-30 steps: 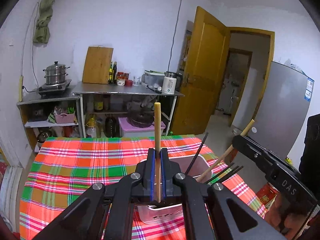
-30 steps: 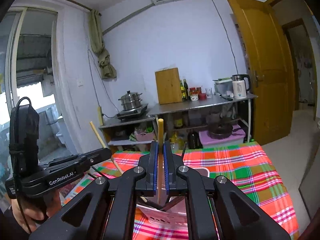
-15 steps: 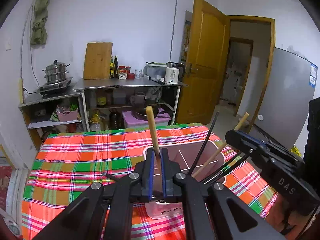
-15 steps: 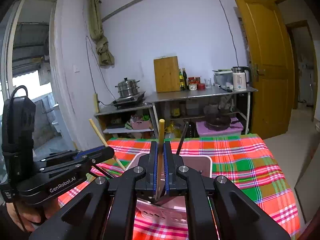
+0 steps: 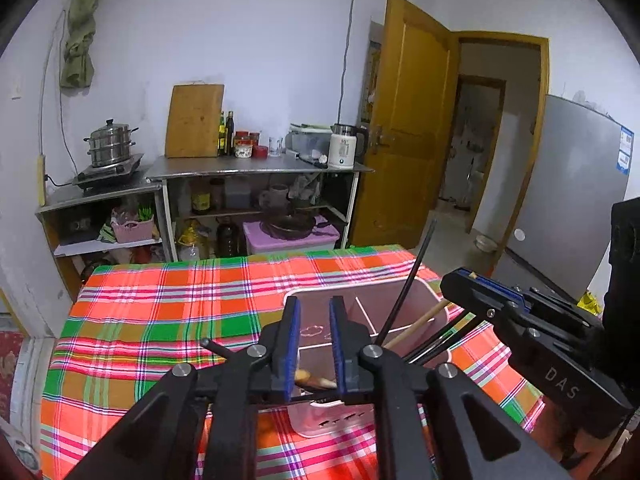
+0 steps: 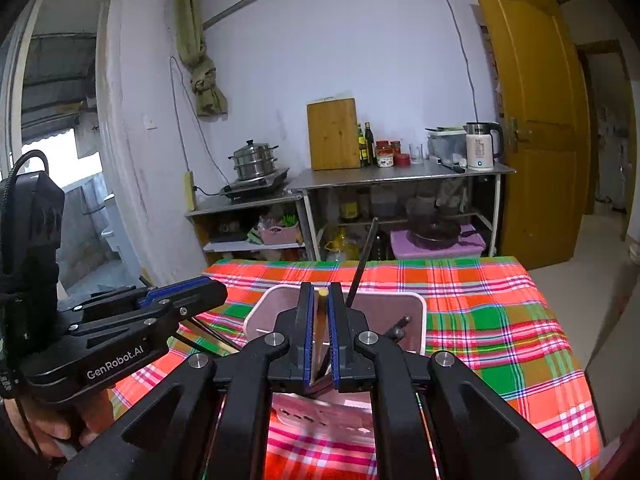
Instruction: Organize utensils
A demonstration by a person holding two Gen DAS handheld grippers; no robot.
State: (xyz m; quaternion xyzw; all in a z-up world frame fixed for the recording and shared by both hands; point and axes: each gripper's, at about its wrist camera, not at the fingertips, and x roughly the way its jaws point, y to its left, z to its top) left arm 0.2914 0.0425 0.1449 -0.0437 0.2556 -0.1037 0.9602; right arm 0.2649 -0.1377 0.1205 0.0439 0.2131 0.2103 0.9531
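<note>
Over the pink utensil bin (image 5: pixel 400 292) on the plaid tablecloth (image 5: pixel 168 320), I have both tools angled down into its mouth. My left gripper (image 5: pixel 314 344) is spreading its jaws, and the wooden chopstick (image 5: pixel 314 380) it carried lies loose low between the pads, tipped toward the bin, gripped by nothing. My right gripper (image 6: pixel 318 336) is opening too; its pale wooden chopstick (image 6: pixel 320 328) stands upright between the blue pads, and I cannot tell if they touch it. A black chopstick (image 6: pixel 362 264) leans out of the bin just behind. To do this well, I judge I should widen both fully, hold steady so each stick drops inside the rim, then lift straight up without snagging the leaning ones.
</note>
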